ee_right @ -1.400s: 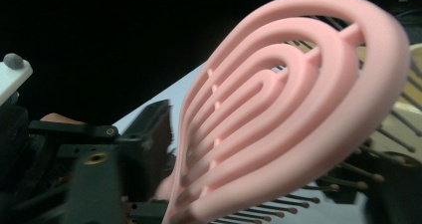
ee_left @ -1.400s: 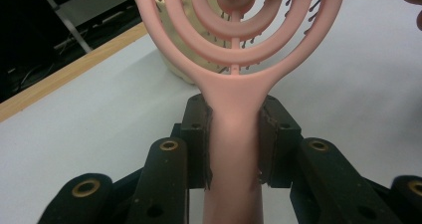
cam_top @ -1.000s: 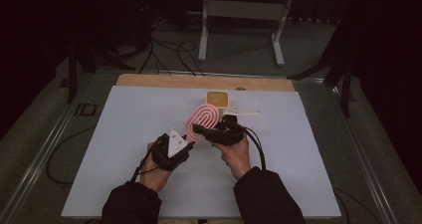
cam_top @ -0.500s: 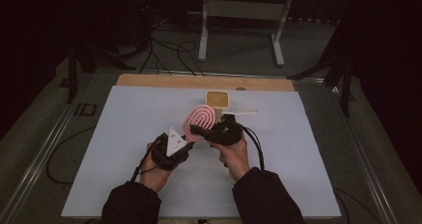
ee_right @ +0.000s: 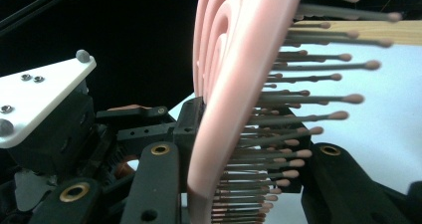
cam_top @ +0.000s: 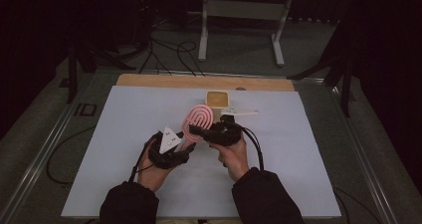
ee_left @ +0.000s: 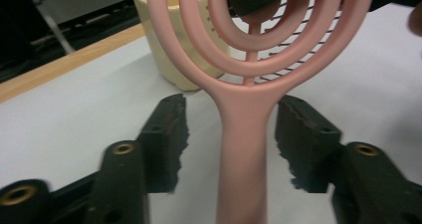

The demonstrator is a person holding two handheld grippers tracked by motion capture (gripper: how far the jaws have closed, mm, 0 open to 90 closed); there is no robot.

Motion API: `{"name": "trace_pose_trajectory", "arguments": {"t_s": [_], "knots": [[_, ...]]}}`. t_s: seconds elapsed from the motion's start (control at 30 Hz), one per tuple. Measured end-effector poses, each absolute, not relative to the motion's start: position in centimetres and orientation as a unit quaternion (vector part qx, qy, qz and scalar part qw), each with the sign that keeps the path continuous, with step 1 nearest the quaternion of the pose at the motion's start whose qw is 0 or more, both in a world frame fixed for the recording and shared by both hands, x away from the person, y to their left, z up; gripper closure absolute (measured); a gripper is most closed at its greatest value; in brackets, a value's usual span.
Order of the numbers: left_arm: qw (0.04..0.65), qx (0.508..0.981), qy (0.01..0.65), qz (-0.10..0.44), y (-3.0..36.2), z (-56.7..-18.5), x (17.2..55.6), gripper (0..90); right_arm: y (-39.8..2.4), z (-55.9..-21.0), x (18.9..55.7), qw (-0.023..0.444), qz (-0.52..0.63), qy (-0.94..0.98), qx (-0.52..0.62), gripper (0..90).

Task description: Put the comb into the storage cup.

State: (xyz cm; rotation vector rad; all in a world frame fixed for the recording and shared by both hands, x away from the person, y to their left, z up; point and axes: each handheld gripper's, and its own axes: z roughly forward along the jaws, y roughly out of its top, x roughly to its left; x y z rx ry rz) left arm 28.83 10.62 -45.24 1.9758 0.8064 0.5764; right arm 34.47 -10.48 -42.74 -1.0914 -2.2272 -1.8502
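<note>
A pink hairbrush (cam_top: 199,118) with an oval looped head hangs above the white table top (cam_top: 124,124). My right gripper (cam_top: 195,130) is shut on the head: one jaw presses the pink back (ee_right: 219,109), the other sits among the bristles. My left gripper (cam_top: 187,145) has just been opening. Its fingers (ee_left: 166,129) now stand on either side of the handle (ee_left: 244,154) with a gap on each side, so they do not press on it. A person's hand holds each gripper.
A cream cup (cam_top: 217,99) stands just behind the brush, seen close behind the brush head in the left gripper view (ee_left: 169,50). A flat white object (cam_top: 240,112) lies to its right. A wooden strip (cam_top: 164,80) runs along the table's far edge, with a metal stand (cam_top: 239,10) beyond.
Both hands and the brush keep their place above the table. The small earlier high views show no clear difference in the jaws.
</note>
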Motion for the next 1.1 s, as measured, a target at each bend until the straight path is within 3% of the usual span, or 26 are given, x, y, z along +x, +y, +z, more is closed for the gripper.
{"name": "trace_pose_trajectory", "arguments": {"t_s": [0.17,0.37,0.43,0.6,0.8,1.1], "knots": [[0.463,0.790,0.328,0.233,11.1,-45.1,28.6,31.9,-10.6,-42.7,34.5,0.021,-0.599,-0.718,-0.355,63.6],[0.476,0.778,0.340,0.229,12.1,-44.8,28.7,24.6,-10.9,-42.6,34.6,0.015,-0.599,-0.718,-0.354,63.6],[0.475,0.776,0.347,0.227,12.7,-44.9,28.6,16.1,-11.0,-42.6,34.6,0.014,-0.599,-0.717,-0.357,63.5],[0.477,0.766,0.362,0.232,13.9,-44.9,28.5,13.0,-11.1,-42.6,34.7,0.013,-0.601,-0.714,-0.359,63.5],[0.469,0.767,0.371,0.232,15.7,-45.0,28.5,0.5,-11.1,-42.6,34.8,0.012,-0.602,-0.713,-0.359,63.5],[0.480,0.758,0.375,0.236,18.1,-45.3,27.9,0.2,-10.9,-42.5,34.7,0.012,-0.600,-0.715,-0.359,63.5]]}}
